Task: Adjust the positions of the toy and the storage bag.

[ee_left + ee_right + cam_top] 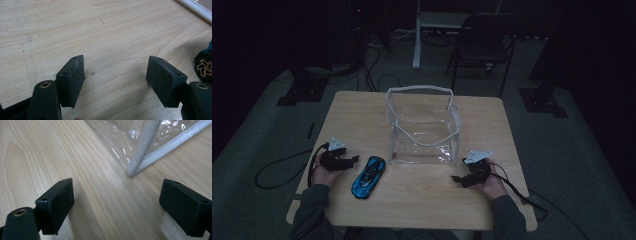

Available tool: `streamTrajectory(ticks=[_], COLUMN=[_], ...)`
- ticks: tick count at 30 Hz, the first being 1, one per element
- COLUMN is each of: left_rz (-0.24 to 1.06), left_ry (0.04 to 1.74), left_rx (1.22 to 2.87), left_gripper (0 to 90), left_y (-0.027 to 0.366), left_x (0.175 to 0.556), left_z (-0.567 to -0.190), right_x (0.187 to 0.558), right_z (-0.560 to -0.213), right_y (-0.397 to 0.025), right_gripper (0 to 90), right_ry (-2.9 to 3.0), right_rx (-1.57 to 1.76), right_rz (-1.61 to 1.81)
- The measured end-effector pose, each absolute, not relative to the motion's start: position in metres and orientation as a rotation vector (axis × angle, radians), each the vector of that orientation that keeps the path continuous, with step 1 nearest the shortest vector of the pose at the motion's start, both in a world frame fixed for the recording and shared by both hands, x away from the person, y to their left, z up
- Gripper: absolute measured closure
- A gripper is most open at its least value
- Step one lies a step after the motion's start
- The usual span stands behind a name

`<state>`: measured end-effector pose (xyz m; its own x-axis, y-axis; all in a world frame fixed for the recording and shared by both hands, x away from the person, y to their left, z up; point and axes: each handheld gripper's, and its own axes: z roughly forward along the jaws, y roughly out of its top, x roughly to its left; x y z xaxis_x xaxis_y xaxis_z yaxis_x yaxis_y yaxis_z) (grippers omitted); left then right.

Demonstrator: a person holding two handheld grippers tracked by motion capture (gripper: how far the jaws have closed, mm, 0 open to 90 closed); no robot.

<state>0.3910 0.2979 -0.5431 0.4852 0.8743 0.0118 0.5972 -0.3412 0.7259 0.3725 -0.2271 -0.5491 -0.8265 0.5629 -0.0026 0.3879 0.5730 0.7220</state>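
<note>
Two grippers rest low on the wooden surface (422,200) in the high view, the left gripper (353,161) at lower left of the frame and the right gripper (457,178) at lower right, each with its jaws spread wide apart and holding nothing. A blue toy car (368,177) lies on the surface just beside the left gripper, its wheel showing at the right edge of the left gripper view. The clear plastic bag (424,127) with white trim stands open at the frame's centre, its bottom corner near the right gripper's jaws in the right gripper view.
</note>
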Motion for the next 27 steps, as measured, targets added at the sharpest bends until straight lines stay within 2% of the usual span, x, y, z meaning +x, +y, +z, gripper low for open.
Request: streamTrajectory(ticks=[15,19,20,21,22,23,25,27], left_rz=[0.533,0.527,0.521,0.521,0.518,0.518,0.516,0.515], left_ry=[1.22,1.218,1.205,1.205,1.198,1.198,1.188,1.187], left_rx=[2.074,2.077,2.064,2.064,2.038,2.038,2.028,2.022], left_gripper=[31.9,36.1,36.1,36.1,36.1,36.0,36.0,35.9], left_y=[0.297,0.296,0.295,0.295,0.294,0.294,0.295,0.294], left_x=[0.391,0.39,0.389,0.389,0.387,0.387,0.387,0.386], left_z=[-0.542,-0.54,-0.538,-0.538,-0.535,-0.535,-0.533,-0.531], right_x=[0.371,0.37,0.369,0.369,0.369,0.369,0.369,0.369], right_z=[-0.549,-0.549,-0.548,-0.548,-0.547,-0.547,-0.544,-0.543], right_y=[-0.23,-0.23,-0.23,-0.23,-0.232,-0.232,-0.234,-0.235], right_gripper=[13.9,14.7,18.5,18.5,23.9,23.9,36.2,38.1], right_ry=[2.563,2.557,2.553,2.553,2.548,2.548,2.552,2.554], right_rx=[0.807,0.817,0.828,0.828,0.841,0.841,0.853,0.852], right_rz=[1.101,1.098,1.096,1.096,1.096,1.096,1.104,1.11])
